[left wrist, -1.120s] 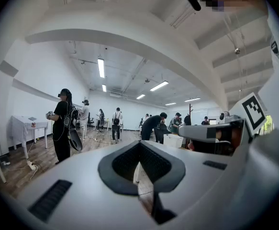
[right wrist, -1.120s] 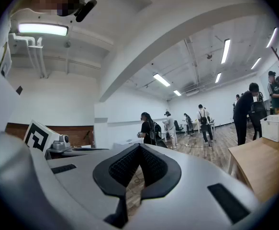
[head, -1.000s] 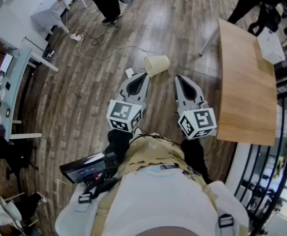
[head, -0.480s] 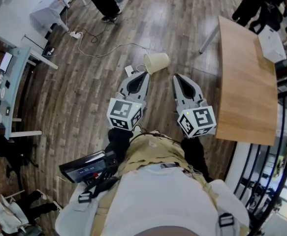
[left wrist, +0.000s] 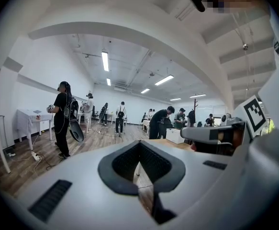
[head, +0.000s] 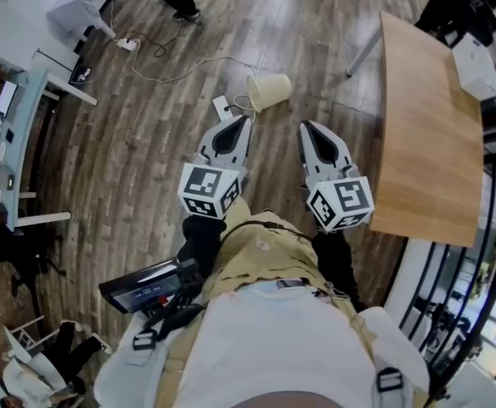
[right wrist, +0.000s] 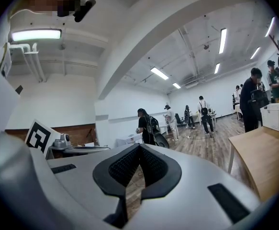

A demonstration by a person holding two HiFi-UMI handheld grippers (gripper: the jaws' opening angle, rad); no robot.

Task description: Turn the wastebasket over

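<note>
Left hand-held gripper (head: 244, 121) and right hand-held gripper (head: 306, 128), clenched empty, are being lowered to reach the toppled wastebasket (head: 270, 90) just beyond.

Bright ceiling tube lights (left wrist: 105, 61); fisheye warp, dark corners.

The right gripper (right wrist: 139, 146) had its 2 jaws pressed together with nothing between them. A wooden table (right wrist: 263, 162) stood at the right, a white box (right wrist: 277, 116) on it. Several people (right wrist: 146, 127) stood farther off on the wood floor (right wrist: 201, 150).
</note>
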